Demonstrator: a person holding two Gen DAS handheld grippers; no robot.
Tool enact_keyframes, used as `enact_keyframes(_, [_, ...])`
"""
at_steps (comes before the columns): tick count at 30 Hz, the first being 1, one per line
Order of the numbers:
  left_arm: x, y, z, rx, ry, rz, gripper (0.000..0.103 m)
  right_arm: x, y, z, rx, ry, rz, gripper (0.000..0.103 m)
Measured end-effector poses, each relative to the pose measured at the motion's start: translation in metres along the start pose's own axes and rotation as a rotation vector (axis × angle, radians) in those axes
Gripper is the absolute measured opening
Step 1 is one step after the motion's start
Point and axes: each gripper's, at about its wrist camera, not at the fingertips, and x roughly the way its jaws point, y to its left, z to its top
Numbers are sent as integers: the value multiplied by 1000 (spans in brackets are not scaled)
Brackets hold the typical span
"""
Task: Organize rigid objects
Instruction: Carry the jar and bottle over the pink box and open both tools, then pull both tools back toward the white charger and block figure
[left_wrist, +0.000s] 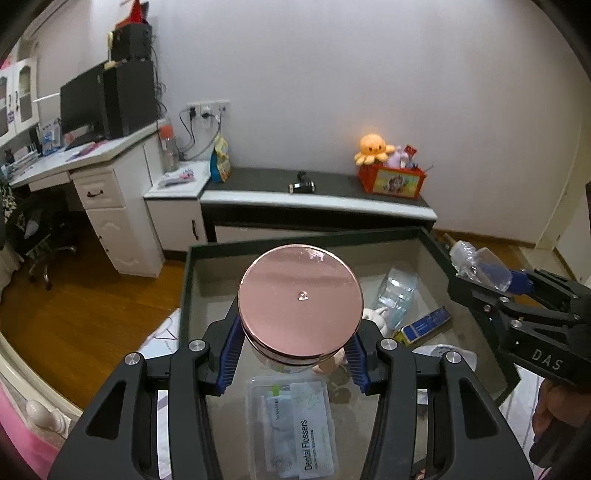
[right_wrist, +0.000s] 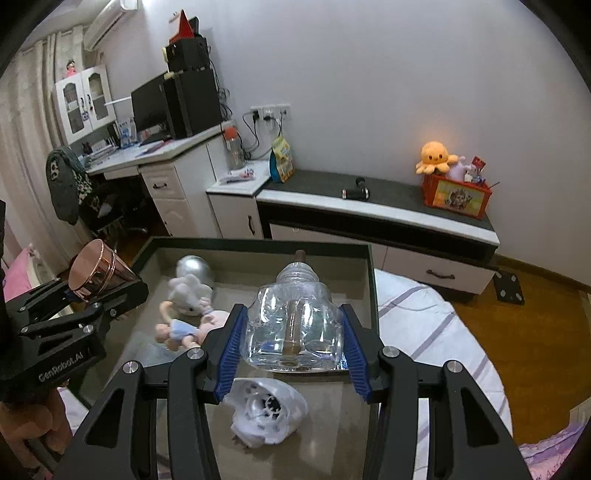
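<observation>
1. Bedroom background: a white desk, a dark-topped low cabinet (left_wrist: 317, 184) along the wall, and wooden floor; in front, a dark-rimmed tray (left_wrist: 303, 242) sits on a striped bed.
2. Left hand-held gripper (left_wrist: 295, 354): jaws partly closed, blue pads pressing both sides of a jar with a rose-gold lid (left_wrist: 300, 291). It is held above the tray, lid toward the camera.
3. Right hand-held gripper (right_wrist: 291, 354): jaws partly closed on a clear plastic bottle (right_wrist: 293, 325), gripped across its body. Its long axis points forward, away from the camera, neck toward the tray's far wall.
4. Below them in the tray lie a box of dental flossers (left_wrist: 295, 432), a small blue carton (left_wrist: 426, 325), a doll (right_wrist: 184, 332), a silver ball (right_wrist: 194, 271) and a crumpled white wrapper (right_wrist: 266, 413).
5. Key relation: both held things hang side by side over the tray, jar left, bottle right, each nearest its own hand. Judging by this, either is lowered straight below, into a gap between the loose things.
</observation>
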Motion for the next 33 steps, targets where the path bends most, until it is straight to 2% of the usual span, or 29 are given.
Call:
enact_keyframes(1, [2, -1, -2, -2, 4, 1, 50, 5, -1, -1, 2, 11, -1, 51])
enact_keyframes(2, [3, -2, -2, 0, 5, 7, 58, 8, -1, -2, 4, 19, -7, 51])
enact_keyframes(3, [4, -3, -2, 5, 9, 17, 73, 11, -3, -2, 7, 22, -11, 52])
enact_keyframes(4, [3, -2, -2, 4, 3, 19, 80, 13, -4, -3, 10, 28, -10, 56])
enact_keyframes(6, [-4, 0, -2, 2, -22, 31, 96, 11, -6, -5, 24, 25, -11, 82])
enact_keyframes(7, [-8, 1, -3, 4, -36, 40, 99, 8, -7, -5, 29, 13, -11, 87])
enact_keyframes(8, [-12, 1, -3, 5, -48, 47, 103, 5, -7, -6, 30, 8, -9, 87])
enact_keyframes(12, [-36, 8, -6, -14, -81, 64, 103, -13, -8, -9, 62, 0, -46, 91])
enact_keyframes(13, [-41, 10, -7, -18, -89, 67, 103, -16, -9, -9, 66, -1, -56, 103])
enact_keyframes(23, [-120, 19, -39, -47, -175, 64, 103, -104, 4, -30, 117, -134, -24, 103])
enact_keyframes(33, [-173, 15, -84, -71, -183, 54, 103, -159, 28, -72, 95, -171, -28, 103])
